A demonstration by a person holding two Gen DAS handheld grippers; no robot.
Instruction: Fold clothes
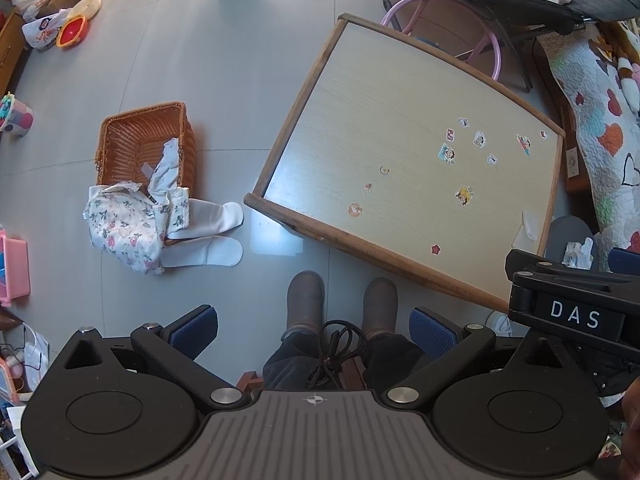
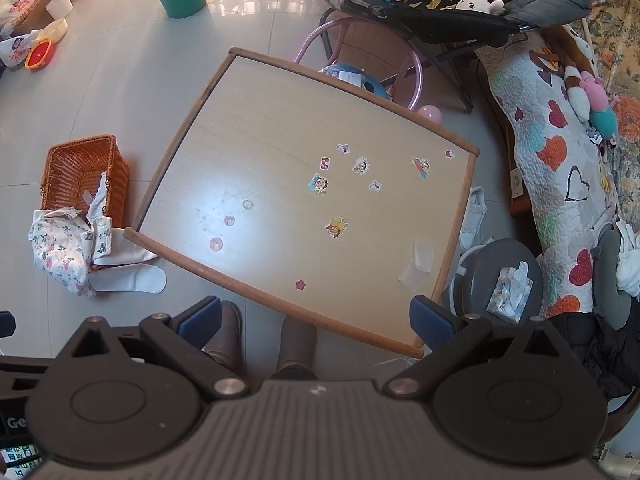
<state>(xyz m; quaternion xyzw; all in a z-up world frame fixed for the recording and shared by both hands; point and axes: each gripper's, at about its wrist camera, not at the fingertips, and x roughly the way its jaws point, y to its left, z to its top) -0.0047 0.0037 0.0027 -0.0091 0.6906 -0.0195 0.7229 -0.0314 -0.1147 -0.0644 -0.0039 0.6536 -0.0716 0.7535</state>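
Both grippers hang high over the room and look straight down; the left gripper point(image 1: 314, 328) has its blue pads spread wide with nothing between them but the person's brown shoes point(image 1: 306, 300) far below; the right gripper point(image 2: 316, 320) is spread as wide and equally empty. The clothes sit at the middle left of both views: a floral garment point(image 1: 122, 230) and white tights point(image 1: 208, 234) spill from an orange wicker basket point(image 1: 140, 136) onto the tiled floor. The low wooden table point(image 1: 400, 128), dotted with stickers, fills the centre, its top free, probably as the folding surface; folding seems not yet begun, since nothing is held and the basket lies well apart from both grippers.
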